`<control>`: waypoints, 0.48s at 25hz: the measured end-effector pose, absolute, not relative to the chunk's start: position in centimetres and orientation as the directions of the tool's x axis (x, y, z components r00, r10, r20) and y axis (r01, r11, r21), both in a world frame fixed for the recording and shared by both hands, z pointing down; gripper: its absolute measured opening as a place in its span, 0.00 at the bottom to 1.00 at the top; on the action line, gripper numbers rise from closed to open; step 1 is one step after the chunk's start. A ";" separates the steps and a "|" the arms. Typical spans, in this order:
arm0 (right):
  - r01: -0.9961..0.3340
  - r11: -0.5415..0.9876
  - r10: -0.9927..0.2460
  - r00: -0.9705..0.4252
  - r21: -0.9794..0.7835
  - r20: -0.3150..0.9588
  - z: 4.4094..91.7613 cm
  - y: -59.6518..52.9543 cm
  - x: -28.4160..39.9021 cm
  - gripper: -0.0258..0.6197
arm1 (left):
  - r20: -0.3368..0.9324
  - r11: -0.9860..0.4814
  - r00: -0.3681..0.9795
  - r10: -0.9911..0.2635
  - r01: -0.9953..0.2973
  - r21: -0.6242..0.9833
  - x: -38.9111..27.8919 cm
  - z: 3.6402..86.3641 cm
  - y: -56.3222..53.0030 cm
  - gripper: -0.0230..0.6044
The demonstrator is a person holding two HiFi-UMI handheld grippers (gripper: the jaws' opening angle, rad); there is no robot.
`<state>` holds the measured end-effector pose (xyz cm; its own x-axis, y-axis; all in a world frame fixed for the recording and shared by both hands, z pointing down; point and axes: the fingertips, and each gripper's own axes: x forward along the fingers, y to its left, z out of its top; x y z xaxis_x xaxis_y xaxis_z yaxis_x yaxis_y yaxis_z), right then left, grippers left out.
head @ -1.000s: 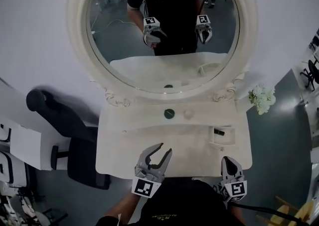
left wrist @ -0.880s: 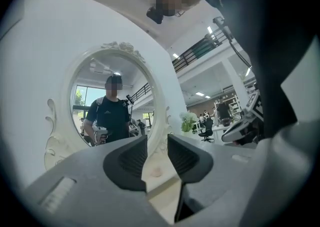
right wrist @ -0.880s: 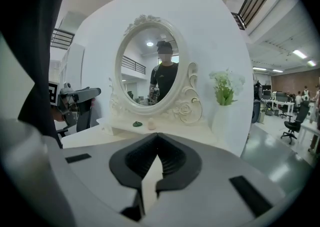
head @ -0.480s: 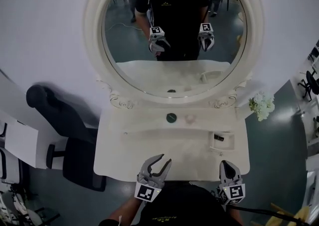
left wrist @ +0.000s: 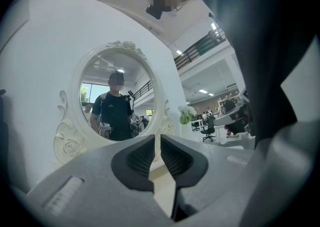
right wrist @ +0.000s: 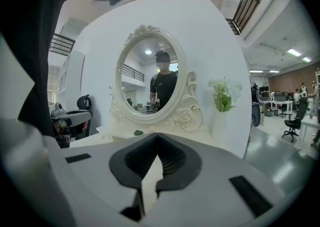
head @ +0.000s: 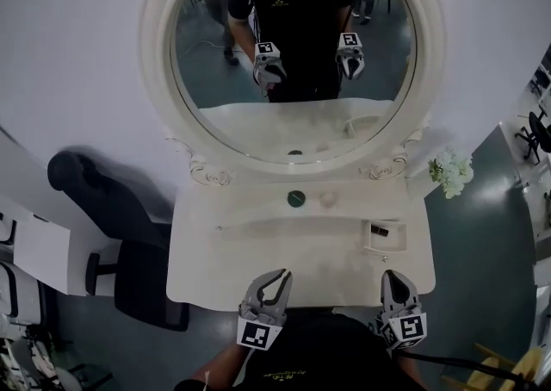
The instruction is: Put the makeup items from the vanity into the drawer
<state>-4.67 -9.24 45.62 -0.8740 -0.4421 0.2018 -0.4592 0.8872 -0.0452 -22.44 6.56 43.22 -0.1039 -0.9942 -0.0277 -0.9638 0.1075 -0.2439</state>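
Observation:
On the white vanity [head: 232, 251] a dark green round item [head: 295, 199] and a pale pink round item [head: 327, 199] lie at the back, below the mirror. A small open white compartment [head: 372, 241] at the right holds a dark item [head: 380, 229]. My left gripper [head: 277, 277] hovers over the vanity's front edge, jaws shut with nothing between them, as the left gripper view [left wrist: 157, 138] confirms. My right gripper [head: 394, 279] is at the front right corner, shut and empty [right wrist: 157, 135]. The green item [right wrist: 138, 132] shows far ahead in the right gripper view.
An oval ornate mirror [head: 293, 45] stands behind the vanity and reflects the person with both grippers. A vase of white flowers [head: 452, 172] sits at the right rear. A black office chair [head: 103, 208] stands to the left of the vanity.
The left gripper's jaws have closed from wide open to shut, with nothing in them. Both grippers stay near the front edge; the head view has shifted slightly.

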 end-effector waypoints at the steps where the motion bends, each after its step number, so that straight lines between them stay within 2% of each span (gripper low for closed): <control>1: -0.459 0.887 -0.442 -0.875 -0.045 0.199 45.6 -9.2 -4.6 0.04 | -0.025 0.105 -0.102 -0.995 -0.964 -0.245 -22.4 43.3 6.6 0.11; 8: -0.452 0.890 -0.438 -0.884 -0.056 0.163 45.3 -8.8 -4.9 0.04 | -0.019 0.106 -0.105 -0.994 -0.963 -0.246 -22.7 43.2 7.1 0.11; 12: -0.426 0.903 -0.417 -0.900 -0.052 0.127 44.4 -8.3 -5.2 0.04 | -0.035 0.122 -0.118 -0.992 -0.979 -0.165 -22.8 42.7 7.1 0.11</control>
